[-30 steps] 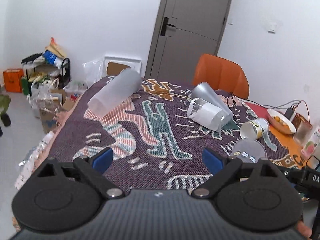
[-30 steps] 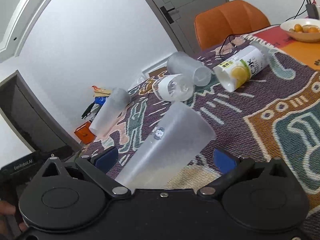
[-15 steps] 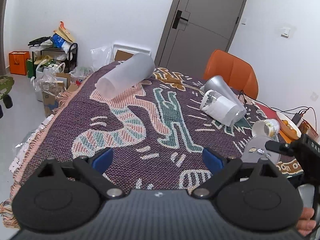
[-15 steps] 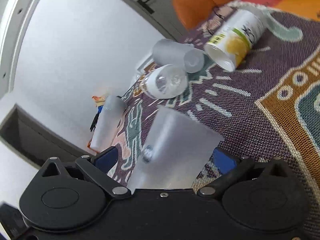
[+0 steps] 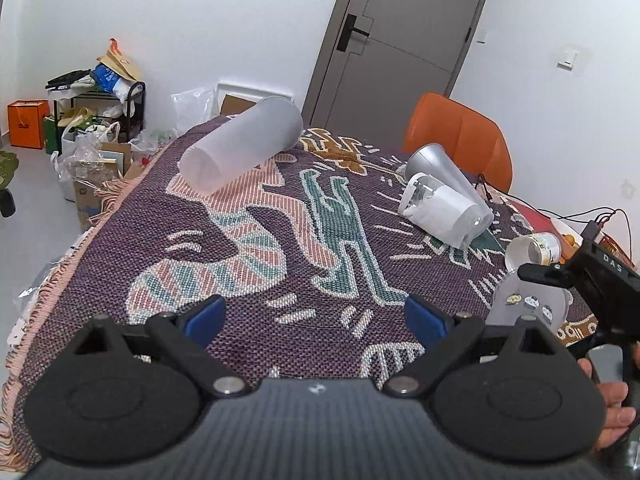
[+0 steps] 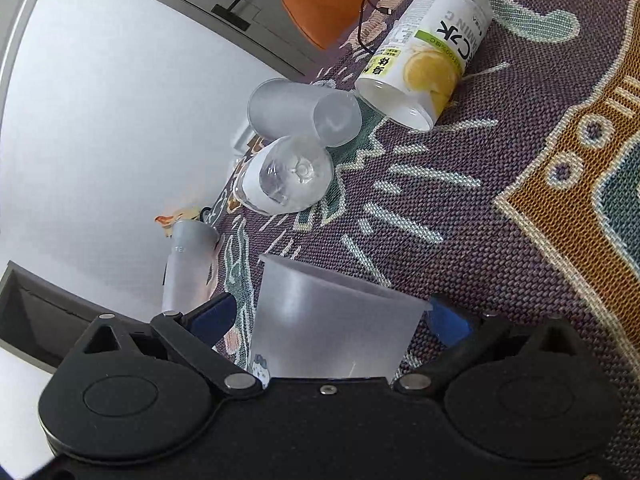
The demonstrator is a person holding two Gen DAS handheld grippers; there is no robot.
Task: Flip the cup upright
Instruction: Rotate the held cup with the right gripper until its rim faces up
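The right gripper [image 6: 328,316] was clamped on the frosted cup [image 6: 332,328], held between its blue pads just above the woven tablecloth [image 6: 520,184]; the step in hand was the rotation toward upright. Compared with a second before, the cup's open rim had swung round to face the camera and the scene had tilted further. The next move called for completing the turn and seating the base flat. The left gripper [image 5: 316,316] hovered with jaws apart, holding nothing.
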